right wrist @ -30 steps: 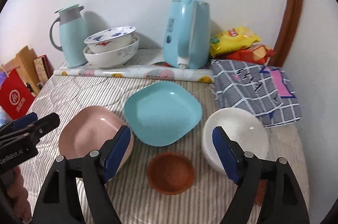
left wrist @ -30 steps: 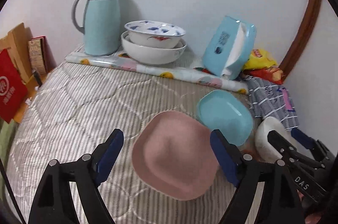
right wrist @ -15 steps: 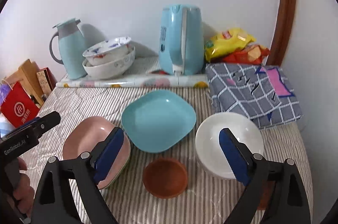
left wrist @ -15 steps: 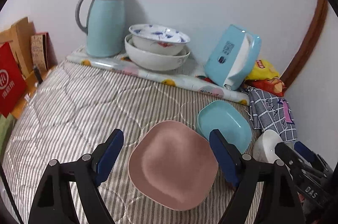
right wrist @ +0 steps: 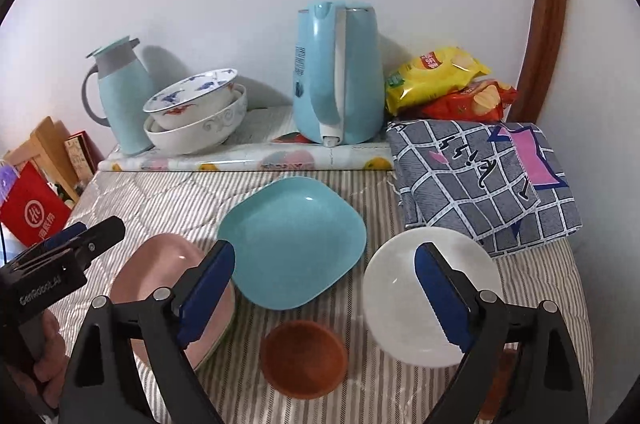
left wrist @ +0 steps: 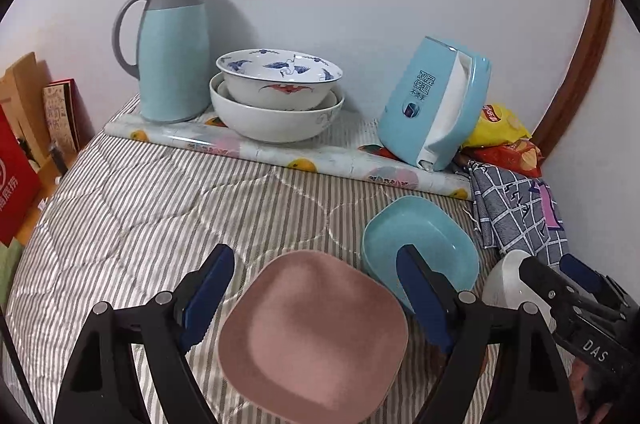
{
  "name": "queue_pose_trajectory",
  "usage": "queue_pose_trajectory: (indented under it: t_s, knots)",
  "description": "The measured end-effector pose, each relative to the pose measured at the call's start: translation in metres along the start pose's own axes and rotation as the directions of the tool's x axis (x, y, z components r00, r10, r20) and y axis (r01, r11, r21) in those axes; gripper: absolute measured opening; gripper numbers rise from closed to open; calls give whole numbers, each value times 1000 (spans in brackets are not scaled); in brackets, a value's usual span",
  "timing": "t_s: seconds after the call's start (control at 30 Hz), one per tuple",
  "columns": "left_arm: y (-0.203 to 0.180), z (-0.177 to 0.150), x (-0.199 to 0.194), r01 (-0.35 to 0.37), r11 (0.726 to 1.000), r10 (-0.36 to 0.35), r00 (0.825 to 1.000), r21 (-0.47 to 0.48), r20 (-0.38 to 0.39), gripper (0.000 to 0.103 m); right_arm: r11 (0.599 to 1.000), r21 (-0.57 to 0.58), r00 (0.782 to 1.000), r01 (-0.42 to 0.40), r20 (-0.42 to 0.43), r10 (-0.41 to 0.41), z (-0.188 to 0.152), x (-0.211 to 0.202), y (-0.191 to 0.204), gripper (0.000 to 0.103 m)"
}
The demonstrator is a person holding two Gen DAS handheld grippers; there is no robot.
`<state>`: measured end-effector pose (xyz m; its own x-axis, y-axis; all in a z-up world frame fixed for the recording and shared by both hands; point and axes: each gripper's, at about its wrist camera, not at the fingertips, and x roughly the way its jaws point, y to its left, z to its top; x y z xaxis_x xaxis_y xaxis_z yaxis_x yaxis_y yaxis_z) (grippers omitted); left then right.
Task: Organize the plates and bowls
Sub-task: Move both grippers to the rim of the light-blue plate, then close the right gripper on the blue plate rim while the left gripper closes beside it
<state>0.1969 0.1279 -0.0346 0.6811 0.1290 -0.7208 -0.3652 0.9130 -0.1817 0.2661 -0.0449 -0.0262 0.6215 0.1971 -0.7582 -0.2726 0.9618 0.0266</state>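
Note:
A pink square plate (left wrist: 314,334) lies on the striped cloth below my open left gripper (left wrist: 316,300); it also shows in the right wrist view (right wrist: 160,272). A teal square plate (left wrist: 432,236) (right wrist: 292,240) lies beside it to the right. A white bowl (right wrist: 404,288) and a small brown bowl (right wrist: 303,356) lie near my open right gripper (right wrist: 324,288), which hovers above them, empty. Two stacked patterned bowls (left wrist: 276,96) (right wrist: 196,116) stand at the back.
A teal thermos jug (left wrist: 172,48) and a blue kettle (right wrist: 340,72) stand by the back wall on a rolled mat (left wrist: 280,156). Snack bags (right wrist: 448,84) and a folded checked cloth (right wrist: 480,176) lie at the right. A red bag (right wrist: 32,216) is at the left edge.
Both grippers have pulled back and risen a little; the plates and bowls look smaller and lower in view. Nothing on the cloth has moved. Both grippers stay open.

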Motion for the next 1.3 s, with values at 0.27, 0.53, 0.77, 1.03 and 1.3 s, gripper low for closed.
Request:
queue_pose_trajectory:
  t_s: [0.27,0.53,0.77,1.03,1.3]
  knots:
    - [-12,10,15,-14,999,14,1000,52,3,82,999,-21,1000,24,-1,-25,13,20,-11,79]
    - [-14,15,38,-5,999,6,999,32,-32,82,999,-42,999,28,-34,-30,21,40,-22,59]
    - [-19,13,61,21,1000,-19,997,22,-73,73,999,-36,996,7,-91,-11,25,65,-31,41]
    - [-31,18,83,52,998,-47,992,38,-114,64,999,-48,988,-22,-151,15,25,93,-28,27]
    - [-36,15,104,71,997,-63,984,43,-166,51,998,-49,982,-35,-188,25,27,115,-28,22]
